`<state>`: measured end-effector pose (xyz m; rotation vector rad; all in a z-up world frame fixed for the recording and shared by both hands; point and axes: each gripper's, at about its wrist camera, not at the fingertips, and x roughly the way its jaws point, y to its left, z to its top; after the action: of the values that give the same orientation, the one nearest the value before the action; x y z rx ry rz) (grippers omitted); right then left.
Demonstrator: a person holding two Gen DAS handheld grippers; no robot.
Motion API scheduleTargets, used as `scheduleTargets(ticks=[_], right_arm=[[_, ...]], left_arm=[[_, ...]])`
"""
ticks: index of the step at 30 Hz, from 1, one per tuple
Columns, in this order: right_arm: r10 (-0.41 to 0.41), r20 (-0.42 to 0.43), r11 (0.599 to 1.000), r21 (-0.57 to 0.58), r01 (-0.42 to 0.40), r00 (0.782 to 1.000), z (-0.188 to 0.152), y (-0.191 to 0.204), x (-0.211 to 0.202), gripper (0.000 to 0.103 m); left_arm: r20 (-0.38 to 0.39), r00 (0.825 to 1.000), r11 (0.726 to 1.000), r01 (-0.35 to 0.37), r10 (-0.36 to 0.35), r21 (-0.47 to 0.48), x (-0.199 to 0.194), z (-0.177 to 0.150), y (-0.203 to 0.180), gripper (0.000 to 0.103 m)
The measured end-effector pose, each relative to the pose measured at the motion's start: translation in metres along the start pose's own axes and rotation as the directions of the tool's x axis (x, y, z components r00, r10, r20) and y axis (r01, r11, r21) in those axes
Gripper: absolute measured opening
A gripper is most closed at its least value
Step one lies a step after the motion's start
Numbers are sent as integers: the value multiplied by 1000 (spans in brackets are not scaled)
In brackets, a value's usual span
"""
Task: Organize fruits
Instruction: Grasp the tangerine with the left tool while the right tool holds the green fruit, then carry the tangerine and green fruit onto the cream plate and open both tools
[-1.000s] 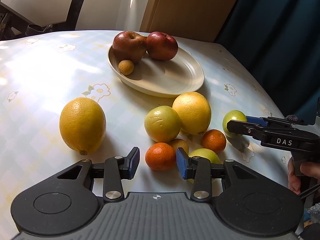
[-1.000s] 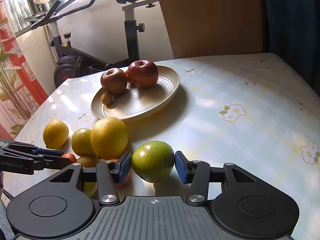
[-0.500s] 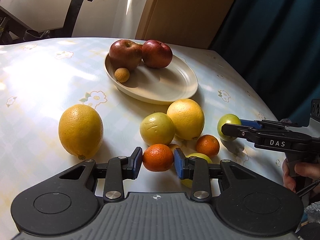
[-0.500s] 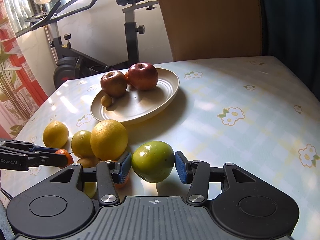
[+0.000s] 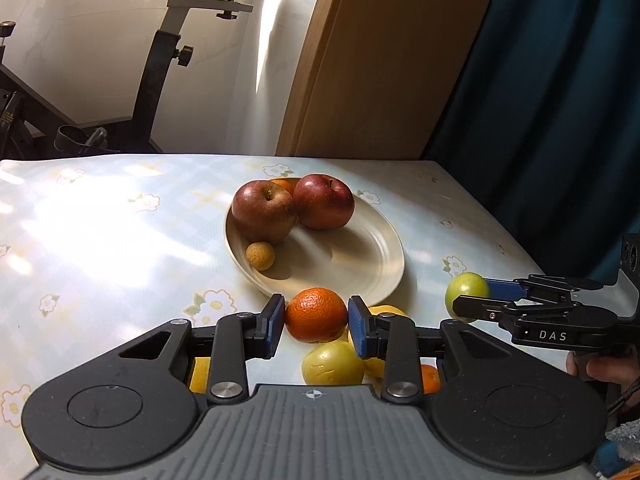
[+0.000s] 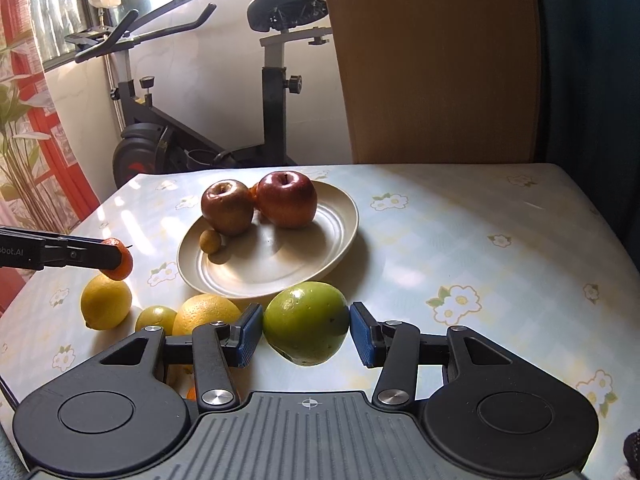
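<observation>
My left gripper (image 5: 316,320) is shut on a small orange mandarin (image 5: 316,314), held above the table just short of the cream plate (image 5: 360,264). My right gripper (image 6: 306,330) is shut on a green fruit (image 6: 306,322), also lifted off the table, in front of the cream plate (image 6: 320,256). On the plate lie two red apples (image 5: 262,210) (image 5: 324,206), a small tan fruit (image 5: 260,256) and an orange fruit half hidden behind the apples. The right wrist view shows the left gripper (image 6: 114,265) at the left with the mandarin (image 6: 120,266).
Loose on the flowered tablecloth (image 6: 460,240) lie a lemon (image 6: 106,302), a large yellow-orange citrus (image 6: 210,314), a yellow-green fruit (image 5: 332,366) and a second mandarin (image 5: 430,378). An exercise bike (image 6: 276,72) and a wooden panel (image 6: 436,60) stand behind the table. A hand (image 5: 600,368) holds the right gripper.
The left gripper closed on the mandarin and lifted it off the table towards the plate. The right gripper rose with the green fruit in it.
</observation>
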<state>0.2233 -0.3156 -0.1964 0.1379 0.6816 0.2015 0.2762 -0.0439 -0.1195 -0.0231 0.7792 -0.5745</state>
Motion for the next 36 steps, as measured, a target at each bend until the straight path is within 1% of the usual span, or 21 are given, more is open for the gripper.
scheduleTargets(ticks=[4, 9, 14, 16, 26, 30, 35, 36], right_arm=[[-3, 3, 997, -71, 3, 1000, 18, -3, 12, 44], [2, -24, 990, -138, -5, 1000, 36, -7, 39, 44], [10, -52, 983, -181, -19, 999, 46, -9, 67, 44], [17, -51, 981, -193, -26, 999, 50, -9, 75, 44], [-2, -72, 968, -250, -17, 997, 64, -10, 113, 44], [-12, -81, 962, -272, -10, 997, 65, -8, 123, 44], [-26, -71, 958, -286, 4, 997, 67, -5, 127, 44], [-27, -71, 958, -288, 6, 997, 68, -4, 128, 45]], left_arm=[[-12, 1000, 1000, -14, 14, 21, 24, 17, -1, 36], [-46, 998, 998, -33, 35, 55, 52, 30, -4, 36], [-94, 994, 996, -49, 55, 68, 75, 31, -1, 36], [-110, 992, 996, -56, 64, 73, 81, 30, 1, 36], [-149, 984, 993, -89, 101, 83, 96, 31, 9, 36], [-150, 984, 994, -83, 94, 74, 94, 31, 11, 36], [-149, 984, 993, -83, 95, 82, 97, 32, 7, 36], [-149, 984, 993, -83, 95, 81, 97, 32, 7, 36]])
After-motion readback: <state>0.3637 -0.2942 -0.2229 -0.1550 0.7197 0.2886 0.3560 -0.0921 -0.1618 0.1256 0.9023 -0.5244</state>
